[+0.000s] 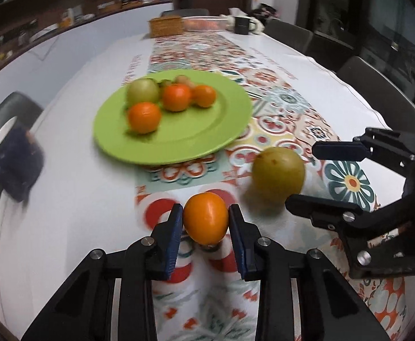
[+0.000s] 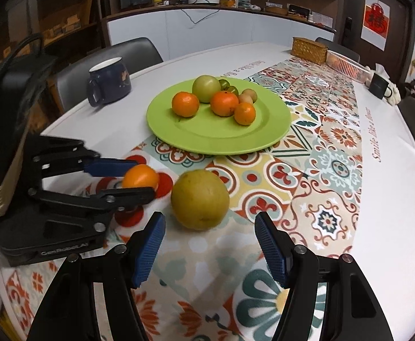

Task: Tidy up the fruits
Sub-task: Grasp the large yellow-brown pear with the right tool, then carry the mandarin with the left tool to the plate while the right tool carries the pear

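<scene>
From the left wrist camera, the left gripper [image 1: 206, 213] has its two blue-padded jaws pressed against either side of a small orange fruit [image 1: 205, 218], which sits low over the patterned table runner [image 1: 275, 130]. Just to the right lies a yellow-green pear [image 1: 278, 174] on the runner, with the right gripper [image 1: 306, 176] reaching in sideways from the right edge, one finger above the pear's far side and one below, jaws apart and not touching it. Further back a lime-green plate [image 1: 179, 145] rests half on the runner and half on the white tablecloth [image 1: 74, 199], carrying three oranges, a green apple [image 1: 142, 90] and some smaller fruit behind them, blurred. A dark blue mug [image 1: 14, 159] stands near the left edge of the table. At the far end are a woven box [image 1: 166, 27], a pale basket [image 1: 204, 22] and a black cup [image 1: 242, 25]. From the right wrist camera, the right gripper [image 2: 209, 244] stands half open, its blue pads on either side of the pear [image 2: 200, 199] but short of it, so the pear lies free just ahead of the fingertips. To the left the left gripper [image 2: 139, 179] clamps the small orange fruit [image 2: 140, 176], close beside the pear. Beyond them the plate [image 2: 218, 139] holds three oranges, the green apple [image 2: 206, 88] and several small greenish and tan fruits. The mug [image 2: 109, 85] stands to the plate's left, with dark chairs around the table.
</scene>
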Tool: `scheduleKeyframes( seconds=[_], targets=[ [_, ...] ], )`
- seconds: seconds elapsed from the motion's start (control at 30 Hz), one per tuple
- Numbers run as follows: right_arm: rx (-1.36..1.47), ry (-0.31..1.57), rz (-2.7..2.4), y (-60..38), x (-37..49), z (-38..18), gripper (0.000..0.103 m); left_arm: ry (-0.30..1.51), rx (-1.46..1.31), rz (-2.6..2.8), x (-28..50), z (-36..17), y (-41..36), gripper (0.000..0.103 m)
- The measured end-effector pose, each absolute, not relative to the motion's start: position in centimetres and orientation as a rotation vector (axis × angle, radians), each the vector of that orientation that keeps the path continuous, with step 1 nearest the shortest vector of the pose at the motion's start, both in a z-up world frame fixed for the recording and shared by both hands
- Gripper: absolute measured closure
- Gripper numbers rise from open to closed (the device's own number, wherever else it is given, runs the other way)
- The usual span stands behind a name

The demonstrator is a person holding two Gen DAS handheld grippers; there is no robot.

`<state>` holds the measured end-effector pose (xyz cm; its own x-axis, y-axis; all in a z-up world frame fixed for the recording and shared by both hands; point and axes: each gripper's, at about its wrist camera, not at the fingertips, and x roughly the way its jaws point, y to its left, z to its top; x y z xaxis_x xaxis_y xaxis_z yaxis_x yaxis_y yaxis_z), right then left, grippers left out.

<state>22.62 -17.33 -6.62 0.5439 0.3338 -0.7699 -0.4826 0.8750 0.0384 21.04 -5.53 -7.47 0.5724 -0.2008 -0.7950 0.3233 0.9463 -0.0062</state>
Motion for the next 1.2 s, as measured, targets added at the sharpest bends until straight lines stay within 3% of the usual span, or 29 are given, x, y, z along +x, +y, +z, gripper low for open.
scheduleKeyframes(
  seconds=[0.37, 0.47, 1.2],
  targets=[
    [-0.139, 0.916, 0.458, -15.6, 24.8, -8.1, 0.038, 0.89, 0.112, -0.239, 20.3, -6.3, -3.7, 0.071],
    [-0.102, 0.929, 0.449, -15.8, 25.0, -8.1, 0.053, 0.891, 0.101, -0.235, 20.3, -6.3, -3.5, 0.071],
    [-0.053, 0.796, 0.406, -15.8, 24.2, -2.6, 0.053, 0.769, 0.082, -0.228, 20.6, -1.1, -2.6, 0.071]
  ],
)
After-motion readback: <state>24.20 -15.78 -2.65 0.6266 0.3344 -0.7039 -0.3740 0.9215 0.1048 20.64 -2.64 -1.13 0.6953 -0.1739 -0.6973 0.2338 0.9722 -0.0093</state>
